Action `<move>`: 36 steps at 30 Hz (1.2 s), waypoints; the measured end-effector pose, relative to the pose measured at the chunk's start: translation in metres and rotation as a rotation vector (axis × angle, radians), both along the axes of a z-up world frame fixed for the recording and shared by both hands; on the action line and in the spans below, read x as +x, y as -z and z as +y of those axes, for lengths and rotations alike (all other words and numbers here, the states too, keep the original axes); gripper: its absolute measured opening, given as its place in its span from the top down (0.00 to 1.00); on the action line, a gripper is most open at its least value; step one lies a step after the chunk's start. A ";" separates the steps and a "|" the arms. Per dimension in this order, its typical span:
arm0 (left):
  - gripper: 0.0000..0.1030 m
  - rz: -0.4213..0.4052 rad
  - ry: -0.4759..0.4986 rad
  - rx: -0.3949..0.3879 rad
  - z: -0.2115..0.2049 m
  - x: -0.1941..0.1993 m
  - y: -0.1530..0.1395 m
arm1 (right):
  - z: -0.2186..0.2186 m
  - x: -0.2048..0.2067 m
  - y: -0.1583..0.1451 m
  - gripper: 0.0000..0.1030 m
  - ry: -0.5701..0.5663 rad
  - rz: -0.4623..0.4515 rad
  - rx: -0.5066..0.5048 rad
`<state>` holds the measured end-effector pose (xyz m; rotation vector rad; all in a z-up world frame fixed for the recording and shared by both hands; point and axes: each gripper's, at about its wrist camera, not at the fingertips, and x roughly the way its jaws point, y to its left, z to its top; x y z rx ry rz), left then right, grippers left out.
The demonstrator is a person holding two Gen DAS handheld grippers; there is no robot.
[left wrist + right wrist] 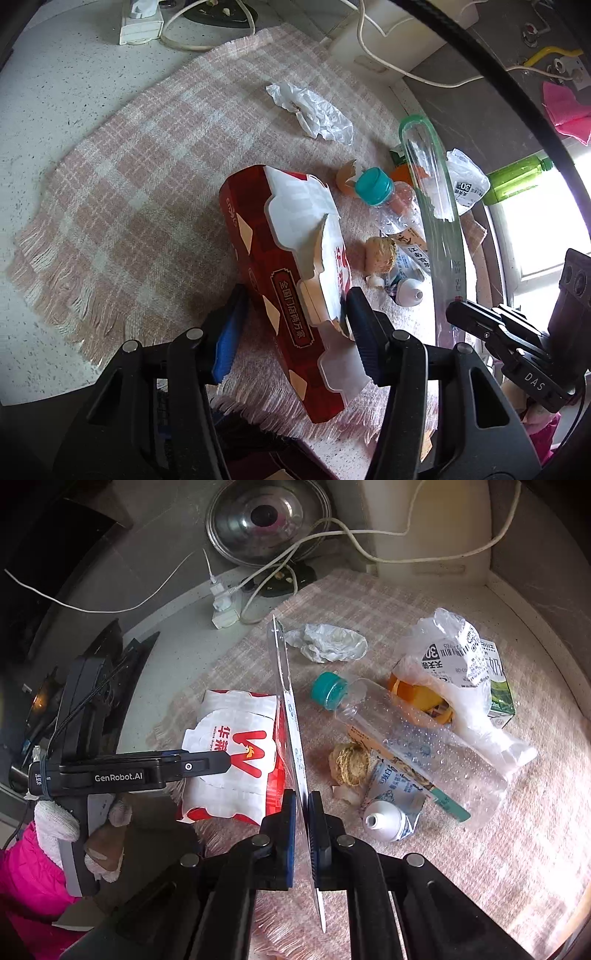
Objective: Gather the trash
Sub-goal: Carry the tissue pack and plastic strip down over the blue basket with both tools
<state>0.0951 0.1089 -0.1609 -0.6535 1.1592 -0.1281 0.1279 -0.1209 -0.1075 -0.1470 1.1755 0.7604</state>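
Note:
A red and white food box (284,284) lies on a pink checked cloth (147,147). My left gripper (291,325) straddles its near part, fingers wide apart, one on each side. The box also shows in the right wrist view (236,753), with the left gripper (207,762) over it. My right gripper (302,808) is shut on a thin clear plastic sheet (290,709), held on edge; it shows as a green-rimmed strip (436,206) in the left view. Other trash: clear bottle with teal cap (406,738), crumpled tissue (328,642), plastic bag (450,672), squeezed tube (388,812).
A green milk carton (498,686), an eggshell (347,179) and a brown lump (349,764) lie among the trash. A power strip (225,609), white cables and a pot lid (266,520) sit behind the cloth. A green bottle (517,177) lies by the window.

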 end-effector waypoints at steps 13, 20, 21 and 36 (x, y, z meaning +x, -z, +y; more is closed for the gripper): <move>0.46 0.001 0.016 0.020 0.027 -0.053 -0.006 | -0.005 -0.058 0.006 0.96 0.089 0.099 0.084; 0.46 0.001 0.038 0.033 0.034 -0.091 -0.008 | 0.009 -0.100 0.017 0.96 0.089 0.145 0.084; 0.46 0.001 0.041 0.034 0.035 -0.096 -0.008 | 0.011 -0.105 0.018 0.96 0.089 0.152 0.085; 0.46 0.054 0.021 0.041 0.044 -0.168 0.012 | 0.028 -0.165 0.061 0.96 0.058 0.277 0.053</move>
